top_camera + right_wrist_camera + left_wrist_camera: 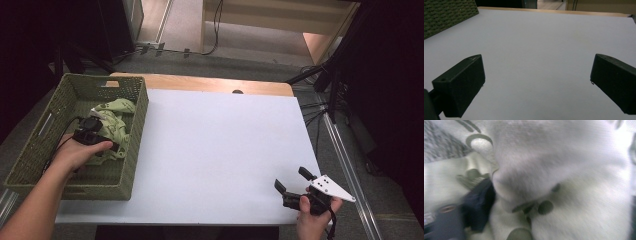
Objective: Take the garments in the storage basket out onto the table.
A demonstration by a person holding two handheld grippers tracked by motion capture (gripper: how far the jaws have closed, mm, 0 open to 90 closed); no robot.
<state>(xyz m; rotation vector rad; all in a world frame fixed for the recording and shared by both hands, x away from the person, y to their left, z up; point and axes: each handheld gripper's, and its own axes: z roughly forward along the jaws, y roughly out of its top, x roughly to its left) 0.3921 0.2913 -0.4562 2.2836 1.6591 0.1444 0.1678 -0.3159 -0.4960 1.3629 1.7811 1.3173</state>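
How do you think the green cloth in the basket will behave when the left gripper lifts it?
The cloth lies crumpled in folds, so it will probably hang limp and drape. Its knit surface in the left gripper view looks soft, so likely light and not slippery. A trailing fold may drag over the basket rim.

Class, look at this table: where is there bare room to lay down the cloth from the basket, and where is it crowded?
Free: the white sheet from the green basket across to the right tongs, and back to the wooden table edge. Crowded: inside the basket, where the left tongs sit in the pale green cloth.
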